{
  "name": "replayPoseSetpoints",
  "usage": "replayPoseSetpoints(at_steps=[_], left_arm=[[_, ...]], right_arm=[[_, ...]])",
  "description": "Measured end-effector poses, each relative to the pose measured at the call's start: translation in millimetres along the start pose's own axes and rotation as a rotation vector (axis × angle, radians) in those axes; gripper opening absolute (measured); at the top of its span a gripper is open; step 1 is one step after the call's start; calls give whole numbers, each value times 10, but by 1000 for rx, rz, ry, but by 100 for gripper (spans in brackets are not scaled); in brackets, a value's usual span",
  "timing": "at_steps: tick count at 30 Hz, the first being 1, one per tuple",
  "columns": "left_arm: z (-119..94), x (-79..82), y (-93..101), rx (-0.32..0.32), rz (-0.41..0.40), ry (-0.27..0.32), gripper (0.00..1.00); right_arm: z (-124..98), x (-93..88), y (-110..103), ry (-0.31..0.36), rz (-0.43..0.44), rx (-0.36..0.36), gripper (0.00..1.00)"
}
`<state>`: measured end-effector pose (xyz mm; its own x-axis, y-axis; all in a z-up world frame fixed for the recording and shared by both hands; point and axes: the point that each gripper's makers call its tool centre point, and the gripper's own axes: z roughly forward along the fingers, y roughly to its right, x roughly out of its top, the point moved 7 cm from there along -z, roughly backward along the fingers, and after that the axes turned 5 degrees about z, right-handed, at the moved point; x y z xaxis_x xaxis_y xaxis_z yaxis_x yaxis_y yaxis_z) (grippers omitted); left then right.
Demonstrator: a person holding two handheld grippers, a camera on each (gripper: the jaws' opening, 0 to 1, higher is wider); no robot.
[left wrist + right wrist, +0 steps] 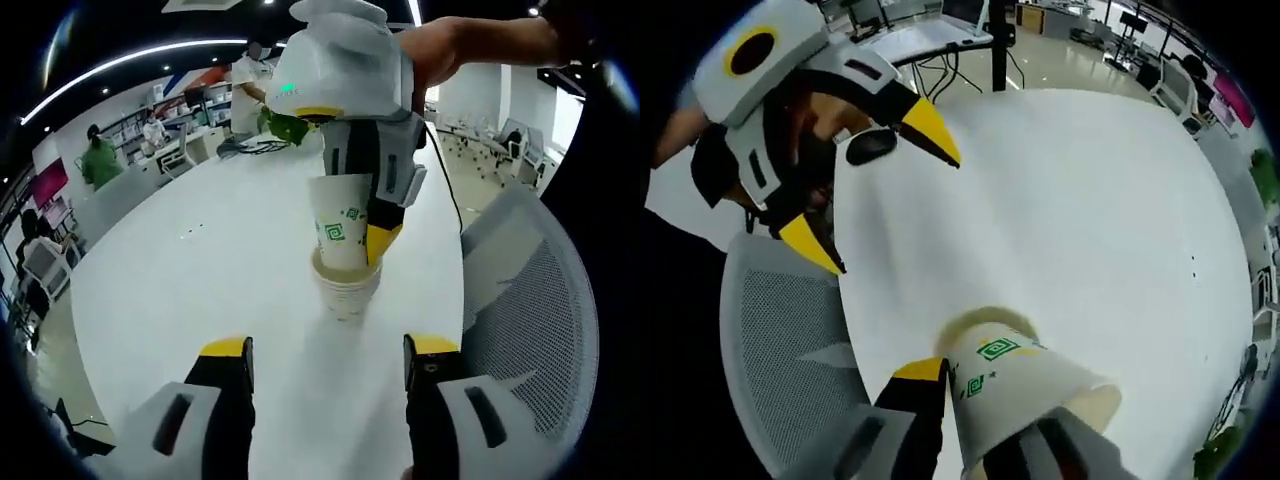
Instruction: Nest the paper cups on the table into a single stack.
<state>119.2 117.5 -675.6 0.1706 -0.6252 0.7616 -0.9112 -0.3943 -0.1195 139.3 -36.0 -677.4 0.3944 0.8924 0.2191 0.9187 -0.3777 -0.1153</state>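
Paper, white with a green square motif, makes up the cup (343, 228) that the right gripper (372, 215) pinches by its wall, one yellow-tipped jaw outside against the side and the other apparently inside the mouth. In the left gripper view, that cup stands upright with its base lowered into the stack (346, 287) waiting on the white table (190, 290), straight ahead of the left gripper's own jaws and well beyond their tips. The cup's base sits within the stack's rim, yet much of its wall rises above it, so I judge it partly nested rather than fully seated.

From the right gripper view, the held cup (1025, 395) lies directly between that view's own jaws, its mouth toward the camera and its base pointing away to the tabletop. The left gripper (875, 185) hangs up and to the left of those jaws, spread wide with nothing between its tips, over the table edge beside a grey mesh chair (780, 340).

No loose cup lies on the visible tabletop, so this looks like the last cup. What remains, by my reading, is pressing it down fully and letting go.
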Motion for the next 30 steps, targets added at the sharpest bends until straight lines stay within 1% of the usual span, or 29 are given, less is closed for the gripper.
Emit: replayPoseSetpoints(at_steps=[1,10,12,13,14,16,18,20,22,24,28,30], left_arm=[[-6,-2,1,0,-1,-1,59],[-49,20,47,0,-3,-2,59],[-41,-4,24,0,-3,-2,59],[-35,-13,16,-1,-4,-1,59],[-28,-22,8,-1,-4,-1,58],[-25,-22,10,2,3,-8,58],[-29,-7,36,2,9,-14,58],[-11,-42,7,-1,8,-14,58],[-30,-5,41,-1,8,-11,58],[-12,-38,5,-2,7,-10,58],[-16,-24,29,-5,8,-12,58],[-32,10,65,-6,8,-11,58]], right_arm=[[18,6,32,-2,-2,-2,9],[29,15,-17,-19,-20,-13,9],[40,19,-7,-25,-29,-13,9],[45,20,-4,-29,-34,-12,7],[47,24,-1,-29,-56,-9,0],[39,26,-7,-23,-54,-25,0],[46,33,8,-24,-50,-19,0],[58,36,13,-25,-56,-19,2],[56,28,-2,-25,-63,-19,3],[54,31,-5,-25,-69,-21,3],[43,35,7,-21,-63,-13,5],[30,32,-2,-17,-59,-6,6]])
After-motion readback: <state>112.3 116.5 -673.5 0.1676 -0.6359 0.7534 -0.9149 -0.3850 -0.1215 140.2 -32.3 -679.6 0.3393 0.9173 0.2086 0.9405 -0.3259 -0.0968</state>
